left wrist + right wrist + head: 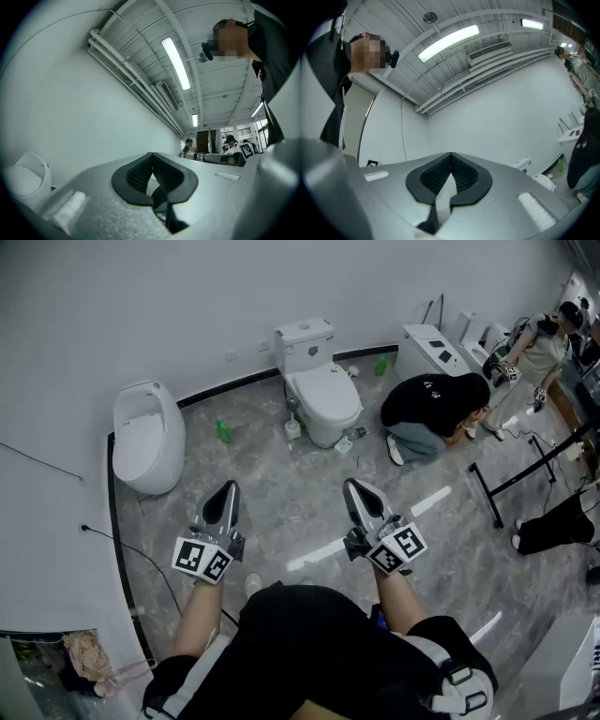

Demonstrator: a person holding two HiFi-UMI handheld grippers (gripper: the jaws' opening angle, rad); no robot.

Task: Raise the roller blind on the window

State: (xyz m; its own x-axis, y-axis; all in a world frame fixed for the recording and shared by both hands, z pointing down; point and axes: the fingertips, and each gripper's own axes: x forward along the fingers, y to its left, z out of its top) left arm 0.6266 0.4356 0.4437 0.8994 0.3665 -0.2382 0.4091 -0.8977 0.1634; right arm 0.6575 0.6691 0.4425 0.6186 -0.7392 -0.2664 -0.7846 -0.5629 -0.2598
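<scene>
Nothing here has writing I can read. The nearest to it are the black-and-white square markers on the cube of each gripper, and a small white print on the back of a crouching person (433,404) in black, too small to make out. One more square marker (372,163) sits low on the wall in the right gripper view.

I cannot tell where the blind is; no view shows it or a window clearly.

The left gripper (224,489) and the right gripper (357,487) are held out side by side over the floor (281,488), a little apart, both tilted slightly upward. Each has smooth grey metal-looking jaws lined with black ribbed pads. On both, the jaws are pressed together at the tips with nothing between them.

The floor is glossy grey tile with a marbled pattern, edged by a dark skirting strip that curves along the plain white wall (112,306). Against the wall stands a white toilet (321,390) with a boxy cistern, and to its left a rounded, egg-shaped white fixture (145,437). A small green bottle (223,432) stands on the tiles between them. Past the crouching person, someone in light clothes (536,351) bends forward.

Overhead in the gripper views run long tube lights (176,63) and white pipes (126,70) under a ribbed white ceiling.
</scene>
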